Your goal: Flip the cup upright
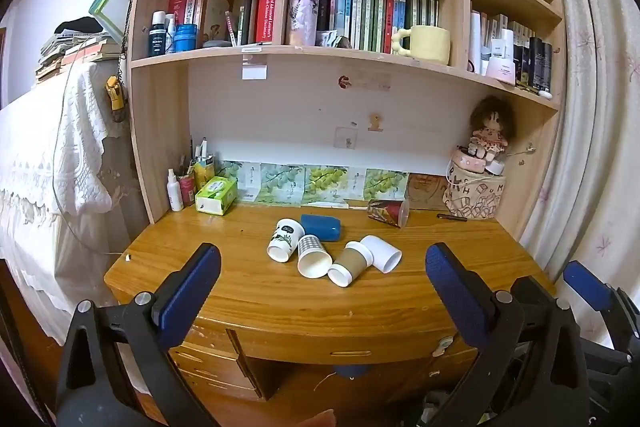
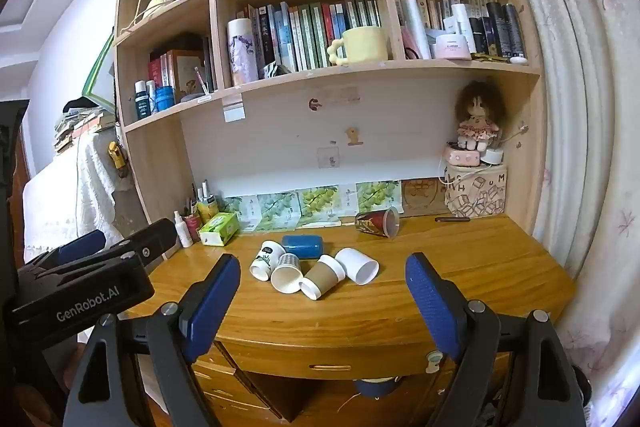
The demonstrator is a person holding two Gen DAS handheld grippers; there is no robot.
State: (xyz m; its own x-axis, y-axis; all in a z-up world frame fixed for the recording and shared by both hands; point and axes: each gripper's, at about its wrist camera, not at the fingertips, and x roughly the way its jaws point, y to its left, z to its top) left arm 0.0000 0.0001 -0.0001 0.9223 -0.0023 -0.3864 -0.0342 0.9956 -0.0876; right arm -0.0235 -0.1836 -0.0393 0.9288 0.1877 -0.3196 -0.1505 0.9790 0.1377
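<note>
Several cups lie on their sides in a cluster on the wooden desk point(image 1: 248, 291): a white leaf-print cup point(image 1: 285, 234), a blue cup point(image 1: 321, 227), a checked paper cup point(image 1: 313, 255), a brown-sleeved cup point(image 1: 351, 263) and a plain white cup point(image 1: 381, 253). A red patterned cup point(image 1: 388, 212) lies apart, farther back. The cluster also shows in the right wrist view, around the brown-sleeved cup point(image 2: 322, 276). My left gripper point(image 1: 323, 271) is open and empty, in front of the desk edge. My right gripper point(image 2: 323, 286) is open and empty, also short of the desk.
A green tissue box point(image 1: 216, 195), a spray bottle point(image 1: 174, 190) and a pen holder point(image 1: 187, 187) stand at the desk's back left. A fabric bag point(image 1: 474, 195) with a doll point(image 1: 490, 135) on it stands back right. Shelves of books hang above. Drawers point(image 1: 224, 367) lie below the desk edge.
</note>
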